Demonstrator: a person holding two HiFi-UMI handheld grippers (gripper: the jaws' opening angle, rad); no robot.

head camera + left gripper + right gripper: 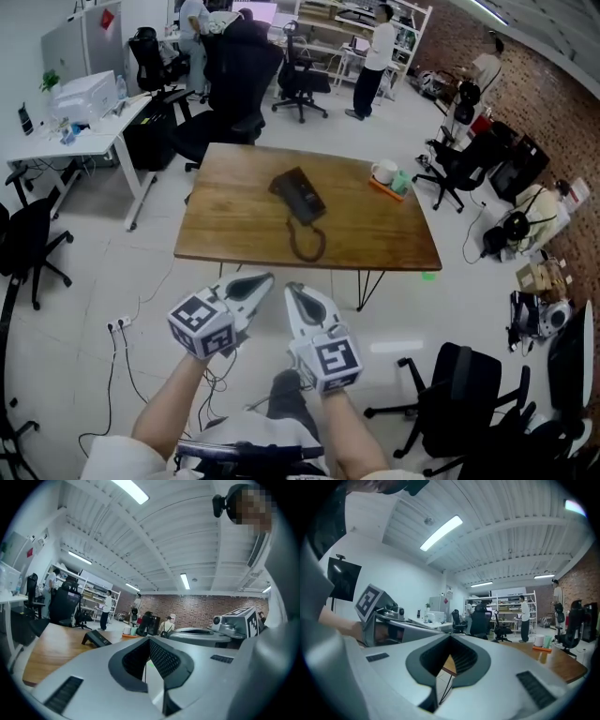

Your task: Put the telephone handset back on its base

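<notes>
A black telephone (298, 195) lies in the middle of the wooden table (234, 225), its coiled cord (307, 242) looped towards the front edge. From here I cannot tell the handset apart from the base. Both grippers hang side by side in front of the table, short of its near edge. The left gripper (261, 280) is shut and holds nothing; the left gripper view shows its jaws (149, 641) meeting, with the telephone (97, 638) far off on the table. The right gripper (294, 291) is also shut and empty, its tips (451, 639) closed together.
A white mug (383, 172) stands on an orange tray with a green item (400, 182) at the table's far right corner. Black office chairs (459, 394) surround the table. A white desk (84, 131) stands at the left; people stand by shelves at the back.
</notes>
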